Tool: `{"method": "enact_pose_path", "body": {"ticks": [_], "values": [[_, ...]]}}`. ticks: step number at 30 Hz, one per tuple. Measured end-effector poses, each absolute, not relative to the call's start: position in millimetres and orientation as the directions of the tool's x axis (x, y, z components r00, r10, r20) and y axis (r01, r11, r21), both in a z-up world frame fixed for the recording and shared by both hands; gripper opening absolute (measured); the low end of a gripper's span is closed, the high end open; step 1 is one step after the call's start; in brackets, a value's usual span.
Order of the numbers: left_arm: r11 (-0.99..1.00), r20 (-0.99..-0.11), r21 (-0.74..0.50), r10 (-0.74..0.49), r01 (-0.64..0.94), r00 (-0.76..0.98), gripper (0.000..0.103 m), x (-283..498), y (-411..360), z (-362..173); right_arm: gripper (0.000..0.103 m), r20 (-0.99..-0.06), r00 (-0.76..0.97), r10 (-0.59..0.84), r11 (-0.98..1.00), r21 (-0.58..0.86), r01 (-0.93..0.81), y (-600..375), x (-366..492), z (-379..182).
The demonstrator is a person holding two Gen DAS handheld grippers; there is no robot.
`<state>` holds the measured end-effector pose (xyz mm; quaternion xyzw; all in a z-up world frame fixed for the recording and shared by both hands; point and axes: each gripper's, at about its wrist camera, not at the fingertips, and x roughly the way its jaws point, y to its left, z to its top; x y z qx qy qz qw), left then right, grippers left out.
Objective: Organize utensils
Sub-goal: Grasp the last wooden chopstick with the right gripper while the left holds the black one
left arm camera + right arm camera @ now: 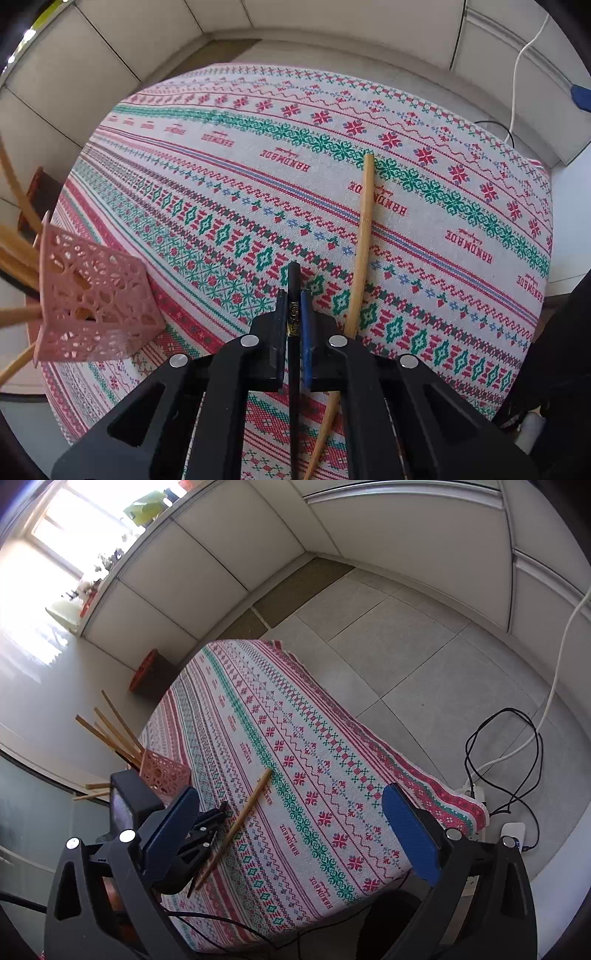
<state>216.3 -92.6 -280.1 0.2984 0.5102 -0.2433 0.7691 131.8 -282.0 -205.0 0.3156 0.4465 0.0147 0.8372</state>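
tablecloth [406, 206]: woven cloth, matt | holder [92, 295]: pink perforated plastic | chopstick [364, 229]: pale wood, smooth | black chopstick [294, 280]: glossy

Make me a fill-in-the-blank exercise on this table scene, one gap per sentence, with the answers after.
1. The left hand-held gripper is shut on a ____ chopstick.
2. The bamboo chopstick lies loose on the ____.
3. The holder with chopsticks in it is ____ in colour.
4. The right hand-held gripper has its jaws ____.

Answers: black; tablecloth; pink; open
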Motion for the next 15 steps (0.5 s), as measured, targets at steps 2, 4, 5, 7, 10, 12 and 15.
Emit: {"method": "enact_pose_path", "body": {"ticks": [2,4,5,7,10,12,15], "values": [[0.731,-0.904,0.216,-0.102,0.648,0.416,0.006,207.3,-78.9,-268.2,0.096,-0.768,0.564,0.304,0.821,0.511,0.255,-267.6,142.9,-207.8],[0.756,-0.872,0.22,-0.132,0.617,0.472,0.006,189.9,-63.3,-250.6,0.096,-0.802,0.505,0.318,0.826,0.496,0.268,-255.1,159.1,-215.7],[0.767,-0.855,0.218,-0.147,0.603,0.497,0.006,180.2,-55.4,-241.2,0.096,-0.822,0.468,0.324,0.827,0.486,0.281,-247.4,169.4,-221.5],[0.794,-0.82,0.207,-0.177,0.572,0.544,0.006,162.8,-34.8,-219.7,0.096,-0.849,0.411,0.332,0.829,0.47,0.301,-230.8,191.4,-234.0],[0.838,-0.764,0.193,-0.198,0.511,0.614,0.006,136.2,-5.8,-189.5,0.076,-0.89,0.335,0.31,0.844,0.419,0.334,-206.2,220.0,-252.5],[0.863,-0.728,0.179,-0.207,0.472,0.654,0.006,123.9,9.9,-169.5,0.061,-0.911,0.264,0.317,0.84,0.399,0.369,-191.1,235.5,-269.2],[0.889,-0.682,0.167,-0.209,0.427,0.701,0.006,101.8,28.6,-148.3,0.055,-0.935,0.217,0.279,0.842,0.347,0.413,-172.4,249.1,-285.3]]}}
